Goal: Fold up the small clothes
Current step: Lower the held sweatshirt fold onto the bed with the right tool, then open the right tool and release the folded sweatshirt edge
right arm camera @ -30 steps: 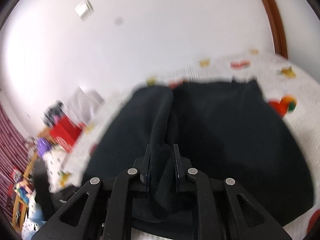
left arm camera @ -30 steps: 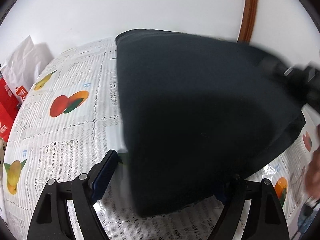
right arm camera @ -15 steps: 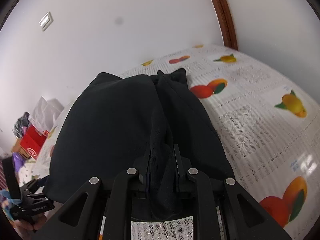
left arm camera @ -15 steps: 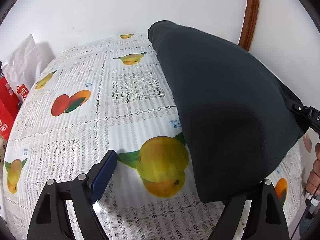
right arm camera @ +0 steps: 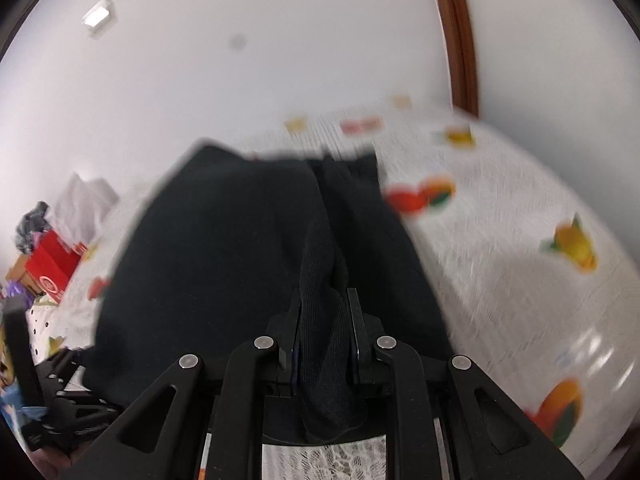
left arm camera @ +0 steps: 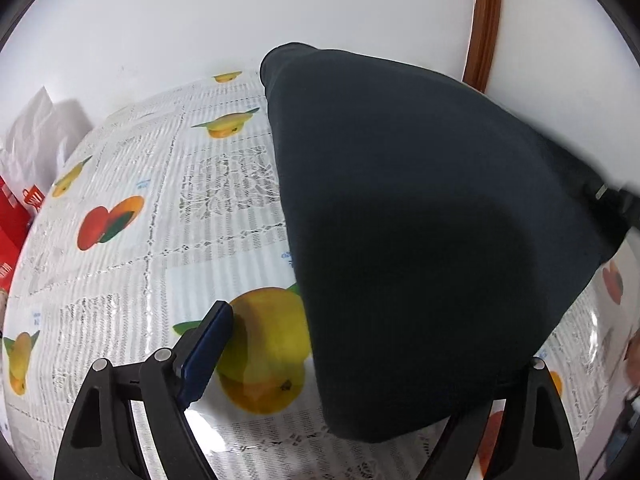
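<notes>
My right tongs point(right arm camera: 323, 332) grip the dark knit garment point(left arm camera: 420, 220), swung back leftward over my gaping left tongs point(left arm camera: 360, 364); folding continues.

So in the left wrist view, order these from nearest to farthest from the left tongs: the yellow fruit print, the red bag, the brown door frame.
1. Yellow fruit print, just ahead.
2. Red bag, far left.
3. Door frame, upper right, by the wall.
</notes>
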The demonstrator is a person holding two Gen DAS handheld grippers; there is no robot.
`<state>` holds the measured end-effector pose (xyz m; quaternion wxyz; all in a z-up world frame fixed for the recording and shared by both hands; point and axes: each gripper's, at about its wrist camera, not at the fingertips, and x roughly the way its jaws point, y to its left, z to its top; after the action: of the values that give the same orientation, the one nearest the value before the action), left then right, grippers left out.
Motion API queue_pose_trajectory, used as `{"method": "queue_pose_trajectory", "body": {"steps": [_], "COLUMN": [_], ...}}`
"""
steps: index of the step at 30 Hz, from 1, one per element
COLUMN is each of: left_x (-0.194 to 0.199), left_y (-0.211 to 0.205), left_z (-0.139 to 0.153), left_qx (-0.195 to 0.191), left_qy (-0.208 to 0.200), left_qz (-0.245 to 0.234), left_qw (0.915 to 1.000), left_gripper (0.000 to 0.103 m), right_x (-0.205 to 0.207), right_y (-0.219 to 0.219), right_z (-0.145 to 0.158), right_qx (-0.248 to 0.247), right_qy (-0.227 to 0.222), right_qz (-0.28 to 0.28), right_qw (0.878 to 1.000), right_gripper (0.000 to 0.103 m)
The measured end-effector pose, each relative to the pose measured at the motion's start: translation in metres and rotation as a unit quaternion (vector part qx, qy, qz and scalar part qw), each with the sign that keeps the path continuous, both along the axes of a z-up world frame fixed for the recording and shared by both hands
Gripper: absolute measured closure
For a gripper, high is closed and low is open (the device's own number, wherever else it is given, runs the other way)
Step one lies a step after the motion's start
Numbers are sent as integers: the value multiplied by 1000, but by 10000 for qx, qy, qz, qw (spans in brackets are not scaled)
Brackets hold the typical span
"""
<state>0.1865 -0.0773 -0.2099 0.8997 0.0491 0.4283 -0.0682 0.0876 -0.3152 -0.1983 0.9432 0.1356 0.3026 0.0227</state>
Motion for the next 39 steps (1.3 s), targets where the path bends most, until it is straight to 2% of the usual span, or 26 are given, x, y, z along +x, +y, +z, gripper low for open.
{"method": "queue_pose_trajectory", "body": {"steps": [2, 4, 5, 7, 9, 10, 11, 13, 14, 16, 18, 24, 30, 35, 38, 39], "left_x": [-1, -1, -1, -2, -3, -4, -6, -13, -16, -22, -25, -31, -43, -51, -55, -57], "left_y": [2, 3, 4, 3, 3, 3, 3, 1, -2, -9, -14, 3, 48, 89, 94, 94], "left_z": [0, 0, 0, 0, 1, 1, 3, 5, 6, 7, 9, 13, 17, 15, 15, 14], "left_qx": [-8, -28, -27, -16, -20, -41, -100, -226, -247, -226, -209, -190, -182, -470, -595, -696], "left_qy": [1, -3, -6, -15, -37, -47, -63, -106, -134, -173, -202, -205, -72, 48, 75, 81], "left_qz": [31, 54, 60, 57, 47, 26, -20, -159, -272, -485, -543, -329, 71, 383, 337, 234], "left_qw": [10000, 10000, 10000, 10000, 10000, 10000, 9999, 9996, 9992, 9984, 9981, 9991, 9998, 9981, 9976, 9973], "left_gripper": [16, 16, 16, 16, 17, 20, 25, 52, 60, 84, 91, 93, 93, 93, 90, 90], "right_x": [-21, -34, -36, -28, -13, -9, -8, -5, -2, 8, 16, 45, 63, 46, 29, 22], "right_y": [-11, -24, -29, -38, -48, -50, -51, -49, -48, -44, -40, -32, 13, 33, 31, 32], "right_z": [20, 25, 22, 5, -21, -28, -32, -33, -32, -34, -34, -30, -24, -24, -23, -19], "right_qx": [212, 272, 180, 115, 335, 404, 437, 408, 365, 248, 191, 350, 299, 407, 214, 70], "right_qy": [-699, -990, -959, -587, 26, 150, 170, 191, 232, 357, 411, 538, 504, 303, 229, 189], "right_qz": [66, -154, -303, -413, -399, -388, -412, -430, -428, -352, -279, 65, 600, 1247, 1226, 1167], "right_qw": [9973, 9946, 9948, 9974, 9986, 9983, 9980, 9981, 9981, 9984, 9986, 9979, 9965, 9909, 9920, 9930], "right_gripper": [87, 87, 87, 87, 86, 84, 82, 82, 82, 83, 84, 85, 85, 80, 72, 72]}}
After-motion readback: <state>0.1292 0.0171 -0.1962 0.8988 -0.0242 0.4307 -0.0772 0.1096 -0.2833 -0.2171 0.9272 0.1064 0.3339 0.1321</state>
